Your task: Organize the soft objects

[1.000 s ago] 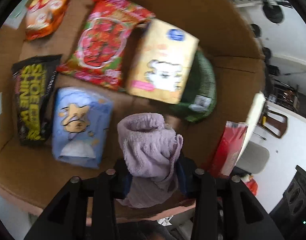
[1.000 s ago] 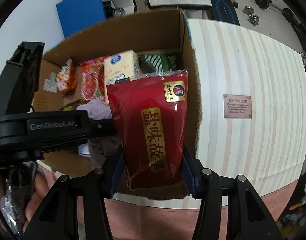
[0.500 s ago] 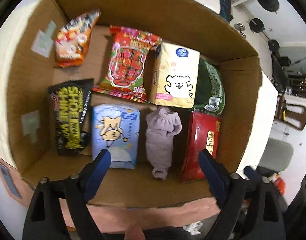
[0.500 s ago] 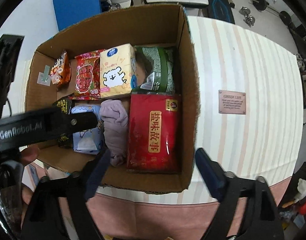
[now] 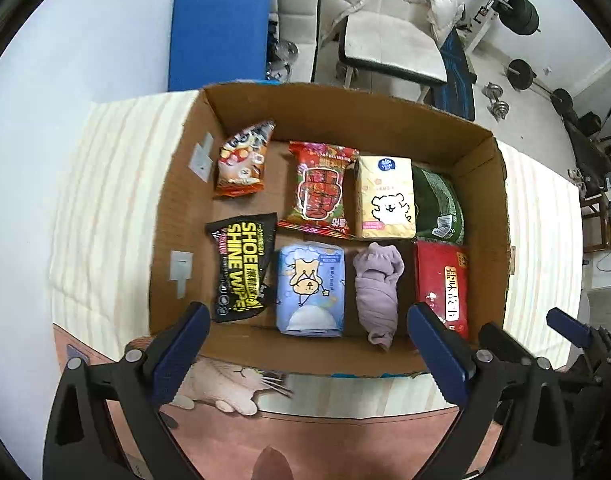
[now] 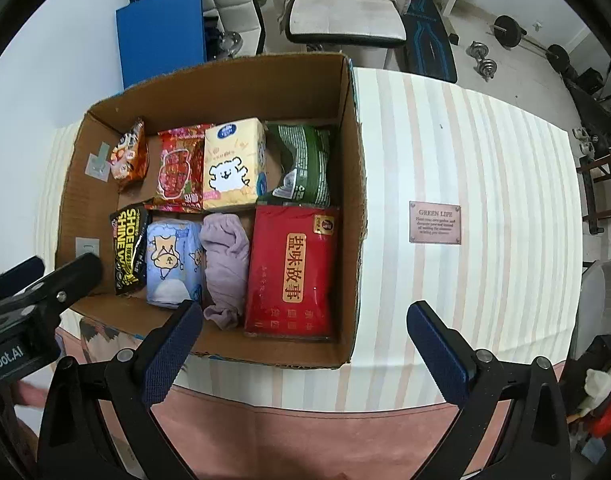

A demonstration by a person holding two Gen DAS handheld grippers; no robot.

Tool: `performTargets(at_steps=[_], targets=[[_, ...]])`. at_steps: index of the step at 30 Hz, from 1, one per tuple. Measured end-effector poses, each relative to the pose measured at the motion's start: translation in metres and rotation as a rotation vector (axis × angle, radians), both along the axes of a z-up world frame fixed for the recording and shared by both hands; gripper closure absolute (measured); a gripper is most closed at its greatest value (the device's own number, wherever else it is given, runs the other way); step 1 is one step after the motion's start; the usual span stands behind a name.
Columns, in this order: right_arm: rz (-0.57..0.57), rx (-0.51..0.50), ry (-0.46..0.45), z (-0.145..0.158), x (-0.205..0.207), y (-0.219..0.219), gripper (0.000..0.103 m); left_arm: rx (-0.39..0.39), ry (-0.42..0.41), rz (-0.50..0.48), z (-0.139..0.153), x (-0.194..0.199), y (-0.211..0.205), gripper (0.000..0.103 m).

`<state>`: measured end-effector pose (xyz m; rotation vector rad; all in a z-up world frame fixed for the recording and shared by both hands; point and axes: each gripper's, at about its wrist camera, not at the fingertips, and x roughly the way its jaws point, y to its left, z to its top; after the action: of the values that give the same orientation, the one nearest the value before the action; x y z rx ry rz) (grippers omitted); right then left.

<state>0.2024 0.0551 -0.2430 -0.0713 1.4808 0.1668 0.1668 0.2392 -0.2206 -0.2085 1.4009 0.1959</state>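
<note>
Top-down views into an open corrugated cardboard box [image 5: 177,216] standing on a table covered by a cloth with pale cream and peach stripes [image 6: 485,160].

Far row, left to right: a glossy orange snack bag [image 5: 241,168] leaning against the side wall; a crinkled red foil packet [image 5: 321,190] lying flat; a rectangular yellow tissue pack [image 5: 385,200] printed with a white cartoon dog; a dark green pouch [image 5: 437,208] with a ribbed pattern, touching the tissue pack.

Near row, left to right: a black sachet [image 5: 241,264] lettered in yellow "SHOE SHINE WIPES"; a soft blue tissue pack [image 5: 311,290] with a cartoon figure; a rolled mauve cloth [image 5: 377,290], fuzzy and limp, possibly a sock or small towel; a flat red pouch [image 6: 293,272] with a gold label of Chinese characters, lying against the right wall.

The left gripper [image 5: 309,354] hangs above the near wall of the box, its blue textured pads spread wide with nothing between them. The right gripper [image 6: 303,344] hangs over the near right corner, likewise spread wide and holding nothing. A small brown plaque [image 6: 435,222] reading "GREEN LIFE" lies on the cloth, apart from the box.
</note>
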Motion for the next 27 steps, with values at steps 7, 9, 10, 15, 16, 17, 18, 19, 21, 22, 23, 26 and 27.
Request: performTargets(at_steps=[7,9,10,15,16,17,18,19,21,22,23,26,27], targets=[[0.003,0.010,-0.023,0.011,-0.003,-0.002,0.000,0.046,-0.042,0.001,0.014,-0.010,-0.003,0.002],[0.001,0.013,-0.029,0.013,-0.004,-0.003,0.000,0.058,-0.061,-0.007,0.020,-0.013,-0.005,0.002],[0.000,0.014,-0.034,0.015,-0.005,-0.005,0.000,0.061,-0.067,-0.007,0.022,-0.015,-0.006,0.002],[0.003,0.026,-0.075,0.033,-0.016,-0.012,0.000,0.081,-0.146,-0.006,0.054,-0.032,-0.016,0.002],[0.006,0.023,-0.089,0.039,-0.019,-0.013,0.000,0.085,-0.164,-0.009,0.061,-0.036,-0.019,0.002],[0.007,0.025,-0.099,0.045,-0.022,-0.015,0.000,0.097,-0.180,-0.013,0.069,-0.041,-0.022,0.002],[0.008,0.032,-0.111,0.051,-0.026,-0.017,0.000,0.109,-0.198,-0.019,0.078,-0.047,-0.026,0.002],[0.011,0.037,-0.129,0.060,-0.032,-0.020,0.000,0.114,-0.215,-0.022,0.084,-0.051,-0.028,0.002],[0.014,0.047,-0.154,0.074,-0.042,-0.024,0.000,0.125,-0.251,-0.029,0.102,-0.063,-0.035,0.002],[0.016,0.058,-0.174,0.085,-0.049,-0.028,0.000,0.128,-0.267,-0.031,0.110,-0.069,-0.037,0.002],[0.018,0.063,-0.186,0.094,-0.054,-0.030,0.000,0.128,-0.277,-0.030,0.116,-0.074,-0.039,0.002],[0.019,0.081,-0.237,0.122,-0.072,-0.038,0.000,0.135,-0.317,-0.033,0.137,-0.091,-0.045,0.002],[0.019,0.085,-0.251,0.130,-0.078,-0.041,0.000,0.139,-0.326,-0.034,0.143,-0.096,-0.046,0.002]])
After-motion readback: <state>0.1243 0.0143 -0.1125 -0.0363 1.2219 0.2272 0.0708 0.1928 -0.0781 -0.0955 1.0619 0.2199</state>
